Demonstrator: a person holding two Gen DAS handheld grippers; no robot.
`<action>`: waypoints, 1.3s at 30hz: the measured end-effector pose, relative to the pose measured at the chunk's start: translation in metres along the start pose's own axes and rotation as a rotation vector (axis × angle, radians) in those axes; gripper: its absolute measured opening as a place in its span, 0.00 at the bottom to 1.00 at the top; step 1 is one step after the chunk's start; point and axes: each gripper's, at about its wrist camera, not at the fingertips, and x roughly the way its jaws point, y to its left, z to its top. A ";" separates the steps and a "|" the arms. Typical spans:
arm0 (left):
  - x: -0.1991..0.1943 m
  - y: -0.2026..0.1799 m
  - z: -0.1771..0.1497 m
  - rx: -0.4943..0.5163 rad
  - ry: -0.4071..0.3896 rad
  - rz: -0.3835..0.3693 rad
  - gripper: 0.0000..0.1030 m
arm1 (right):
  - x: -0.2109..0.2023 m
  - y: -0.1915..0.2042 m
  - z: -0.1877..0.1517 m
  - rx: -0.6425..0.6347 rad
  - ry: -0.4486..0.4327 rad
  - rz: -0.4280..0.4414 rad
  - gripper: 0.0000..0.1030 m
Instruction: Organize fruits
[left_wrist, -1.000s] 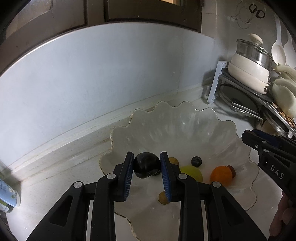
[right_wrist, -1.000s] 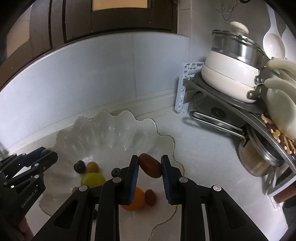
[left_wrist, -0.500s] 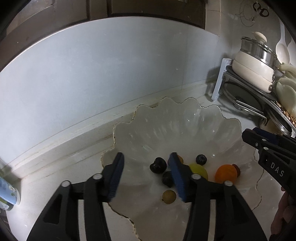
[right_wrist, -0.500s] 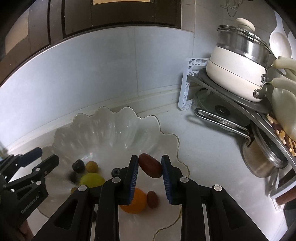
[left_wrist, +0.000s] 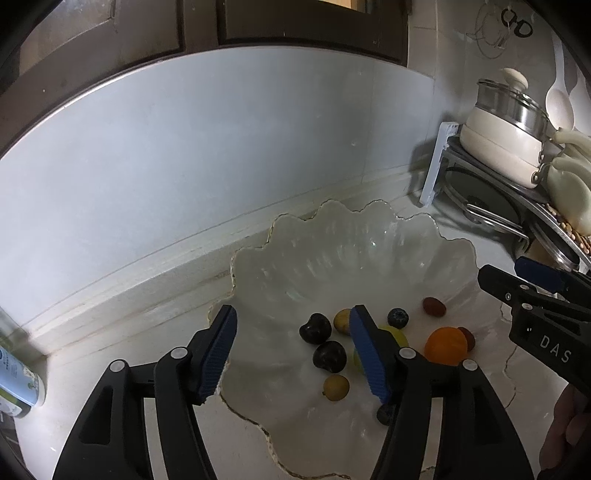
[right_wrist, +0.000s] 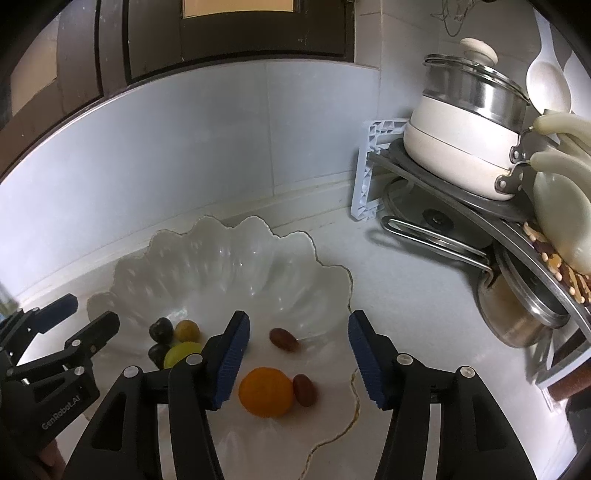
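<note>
Both claws hang over the scalloped glass bowl (left_wrist: 369, 251), tilted down at it, and both are spreading apart with nothing pinched between the blue pads. The left gripper (left_wrist: 295, 350) has its jaws parting over the near left edge of the bowl; two dark plums (left_wrist: 316, 328) lie loose on the glass just past its right finger, not touched by either pad. The right gripper (right_wrist: 299, 360) is likewise widening, and beyond its gap a reddish-brown date (right_wrist: 283, 339) rests free on the bowl floor. Closer in, between the right gripper's fingers from its own view, sits an orange (right_wrist: 266, 391) with a second brown date (right_wrist: 304, 389) touching its right side. Further left in the bowl are a green-yellow fruit (right_wrist: 183, 352), a small yellowish one (right_wrist: 187, 329) and a blueberry (left_wrist: 398, 318). The bowl stands on a pale marble counter (right_wrist: 406, 306) against a grey backsplash. Off to the right, well apart from the bowl, a white pot (right_wrist: 461, 147) with a glass lid sits on a metal rack (right_wrist: 443, 206) beside hanging ladles.
</note>
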 end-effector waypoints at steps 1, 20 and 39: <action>-0.002 0.000 0.000 0.001 -0.003 0.000 0.62 | -0.002 0.000 0.000 -0.001 -0.001 -0.002 0.55; -0.055 0.009 -0.013 -0.026 -0.061 -0.001 0.76 | -0.056 0.015 -0.016 0.002 -0.031 -0.043 0.62; -0.112 0.024 -0.033 -0.015 -0.081 -0.012 0.85 | -0.121 0.028 -0.041 0.038 -0.076 -0.092 0.70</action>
